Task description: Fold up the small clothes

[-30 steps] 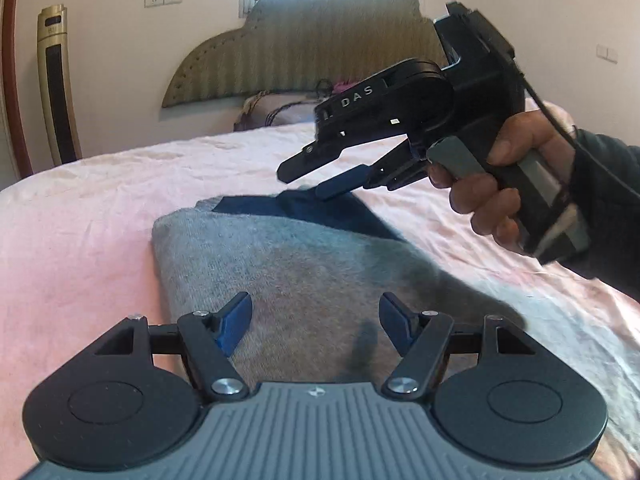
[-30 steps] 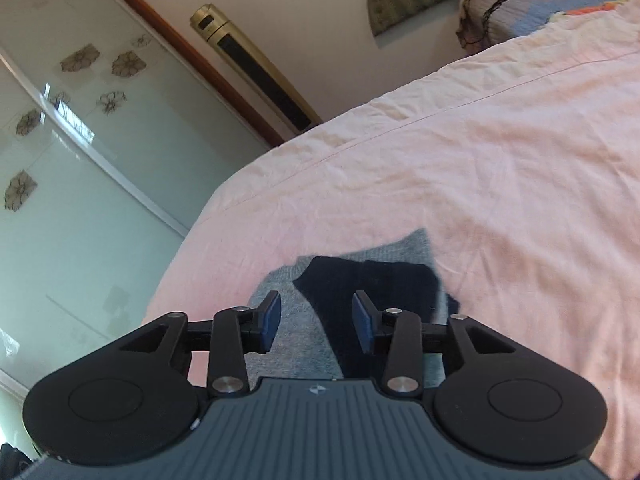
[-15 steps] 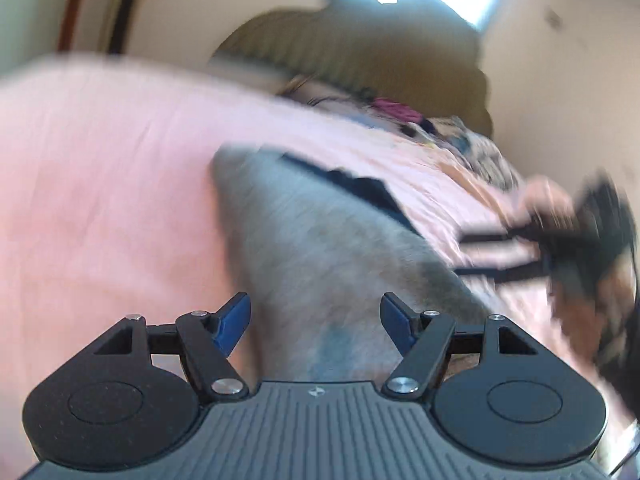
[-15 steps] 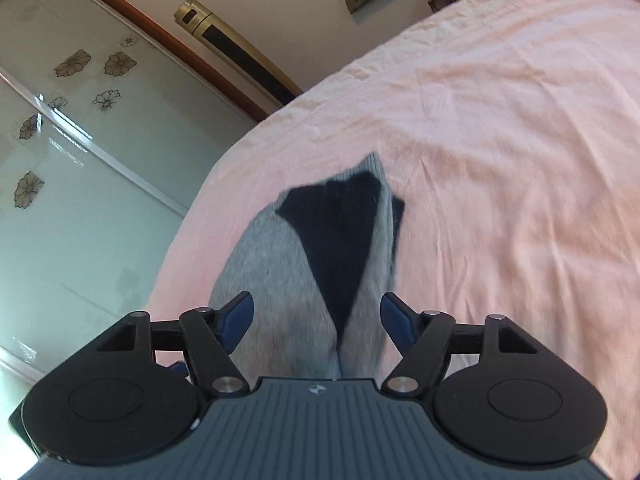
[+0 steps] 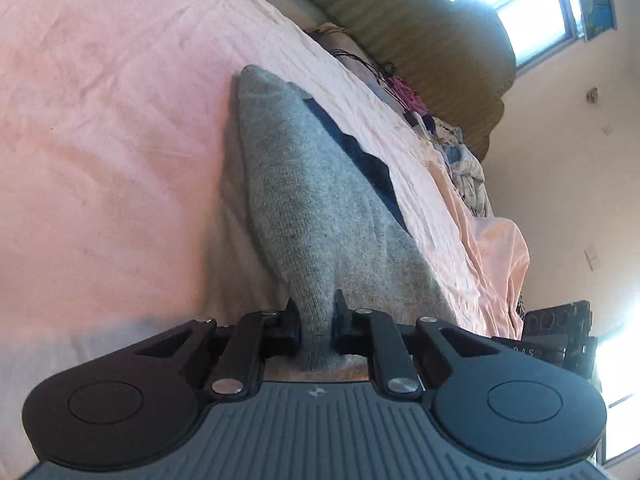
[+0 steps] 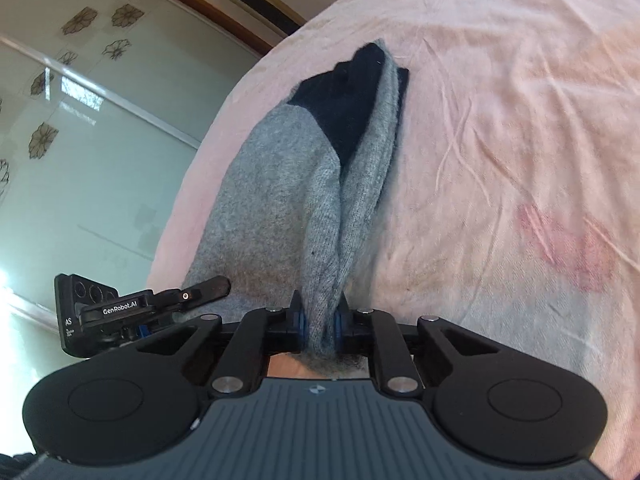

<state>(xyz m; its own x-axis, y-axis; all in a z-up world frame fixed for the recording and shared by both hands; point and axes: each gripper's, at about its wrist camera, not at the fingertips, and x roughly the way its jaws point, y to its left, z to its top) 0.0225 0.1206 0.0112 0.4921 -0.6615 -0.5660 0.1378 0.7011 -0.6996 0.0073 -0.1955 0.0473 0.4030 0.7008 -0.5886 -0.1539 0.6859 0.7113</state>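
A small grey knitted garment [image 5: 304,184] with a dark navy part [image 5: 368,160] lies on the pink bedsheet [image 5: 120,120]. My left gripper [image 5: 316,312] is closing, and its pads pinch a bunched near edge of the grey knit. In the right wrist view the same garment [image 6: 280,184] runs away from me, its navy part [image 6: 340,96] at the far end. My right gripper [image 6: 320,308] is closing too, with a gathered fold of grey knit squeezed between its blue pads. One finger [image 6: 208,286] of the left gripper shows just to its left, on the same near edge.
The sheet [image 6: 520,120] is wrinkled, with a reddish stain [image 6: 568,248] to the right. A padded headboard [image 5: 440,40] and a heap of clothes and cables [image 5: 460,160] sit at the far end. Glass sliding doors [image 6: 80,120] stand beyond the bed's left edge.
Both grippers dropped to the garment's near edge and went from wide open to pinched on the grey knit. The left wrist view has rolled, so the bed now looks tilted.
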